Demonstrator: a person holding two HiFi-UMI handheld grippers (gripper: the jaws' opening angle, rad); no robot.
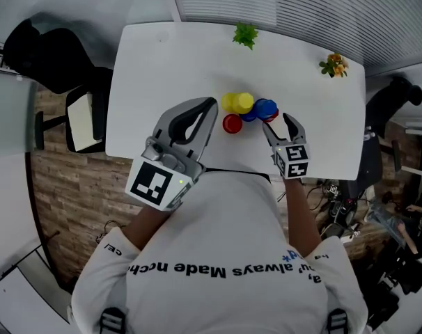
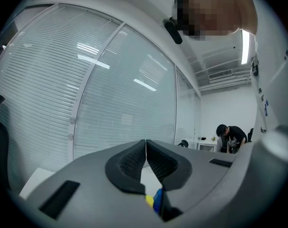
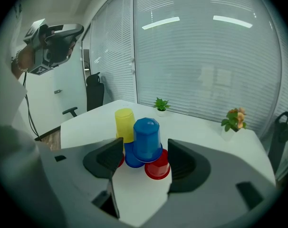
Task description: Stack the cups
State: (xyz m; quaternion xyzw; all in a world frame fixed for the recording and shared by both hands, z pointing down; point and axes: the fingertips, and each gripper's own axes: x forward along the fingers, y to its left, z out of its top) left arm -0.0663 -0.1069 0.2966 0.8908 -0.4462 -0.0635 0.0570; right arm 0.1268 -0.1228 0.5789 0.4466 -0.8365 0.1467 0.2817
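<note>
Right tool [image 3: 141,161] jaws wide apart, empty; top blue cup [image 3: 147,137] just ahead. I pull straight back, not clipping it. Left tool [image 2: 145,148] closed, idle.

In the left gripper view the left claw [image 2: 145,142] blocks nearly all of the counter. Only slivers of a yellow cup [image 2: 149,200] and a blue cup [image 2: 158,199] show beneath it. In the right gripper view a red cup [image 3: 120,161] is mostly behind one jaw of the right claw [image 3: 145,146], and the lower blue cup [image 3: 131,158] is half covered by the upper blue cup [image 3: 146,139]. In the head view the person's torso [image 1: 225,242] hides the near edge of the counter [image 1: 162,61].
</note>
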